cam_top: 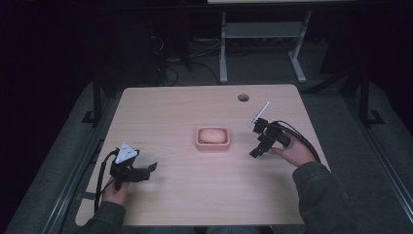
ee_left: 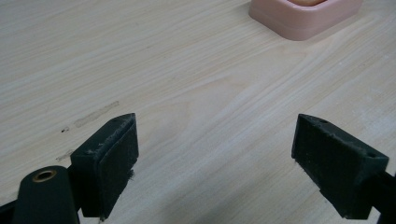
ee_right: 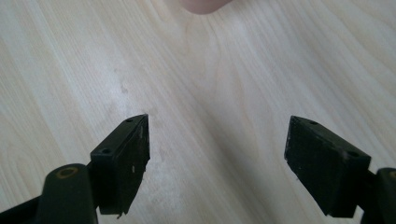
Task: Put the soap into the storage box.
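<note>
Room: dim, with a dark floor, cables and the white legs of another desk (cam_top: 223,48) beyond the far edge.
Surface: a pale wooden table (cam_top: 160,112), bare apart from one dish and a small round hole (cam_top: 243,97) near the far edge.
Thing in hand: a pink dish (cam_top: 213,138) with rounded corners, sitting near the middle of the table, with something pale and rounded, perhaps a soap bar (cam_top: 213,135), lying in it.
Dish shape: a little wider than deep, its long side running left to right across the table.
Right claw (cam_top: 254,152): near the dish, on its right side, tips angled down toward the wood; jaws wide apart, nothing between them.
Left claw (cam_top: 152,167): well apart from the dish, low at the near left; jaws wide apart and empty, pointing across toward the dish, whose corner (ee_left: 306,18) shows ahead in the left gripper view.
Nearer hand: the right, plainly.
Key relation: the dish lies to the left of the right claw and slightly farther from the person; I would judge that the reach goes sideways toward the dish's right end.
</note>
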`<state>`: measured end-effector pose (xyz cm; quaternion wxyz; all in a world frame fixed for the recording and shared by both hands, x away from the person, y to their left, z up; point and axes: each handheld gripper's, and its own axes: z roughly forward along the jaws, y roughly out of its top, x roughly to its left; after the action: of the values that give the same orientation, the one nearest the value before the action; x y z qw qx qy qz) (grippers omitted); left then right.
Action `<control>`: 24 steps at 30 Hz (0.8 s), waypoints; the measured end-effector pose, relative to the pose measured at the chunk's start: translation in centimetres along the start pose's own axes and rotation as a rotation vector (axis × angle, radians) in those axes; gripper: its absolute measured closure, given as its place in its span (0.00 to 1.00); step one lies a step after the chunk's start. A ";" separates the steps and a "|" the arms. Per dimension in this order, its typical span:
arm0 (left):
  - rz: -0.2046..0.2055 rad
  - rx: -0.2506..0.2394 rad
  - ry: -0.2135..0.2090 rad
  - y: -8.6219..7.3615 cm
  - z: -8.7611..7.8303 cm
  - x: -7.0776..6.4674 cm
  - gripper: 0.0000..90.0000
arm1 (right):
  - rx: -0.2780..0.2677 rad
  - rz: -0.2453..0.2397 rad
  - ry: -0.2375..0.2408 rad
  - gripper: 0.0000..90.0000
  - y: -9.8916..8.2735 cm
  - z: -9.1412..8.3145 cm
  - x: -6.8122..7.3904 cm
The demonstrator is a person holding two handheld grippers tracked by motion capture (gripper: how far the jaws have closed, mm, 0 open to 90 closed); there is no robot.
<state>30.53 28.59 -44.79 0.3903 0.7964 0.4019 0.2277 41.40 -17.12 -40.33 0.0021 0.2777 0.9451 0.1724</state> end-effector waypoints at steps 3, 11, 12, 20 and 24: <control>-0.002 0.001 -0.002 0.0 0.0 0.0 0.16 | -0.008 0.006 0.000 0.24 -0.6 0.0 0.0; 0.003 0.002 -0.007 0.0 0.0 -0.1 0.16 | -0.009 0.027 -0.007 0.23 -2.1 -0.2 0.0; 0.006 0.003 -0.007 0.0 0.0 -0.1 0.16 | -0.016 0.026 -0.007 0.23 -2.2 -0.2 0.0; 0.003 0.002 -0.011 0.0 0.1 -0.1 0.16 | -0.024 0.048 -0.008 0.23 -3.9 -0.2 0.2; 0.006 0.008 -0.014 0.0 0.1 -0.2 0.16 | -0.032 0.057 -0.009 0.23 -4.7 -0.2 0.3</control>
<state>30.49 28.41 -44.87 0.3890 0.8009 0.3975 0.2217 38.73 -20.70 -41.67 0.0059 0.3050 0.9340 0.1861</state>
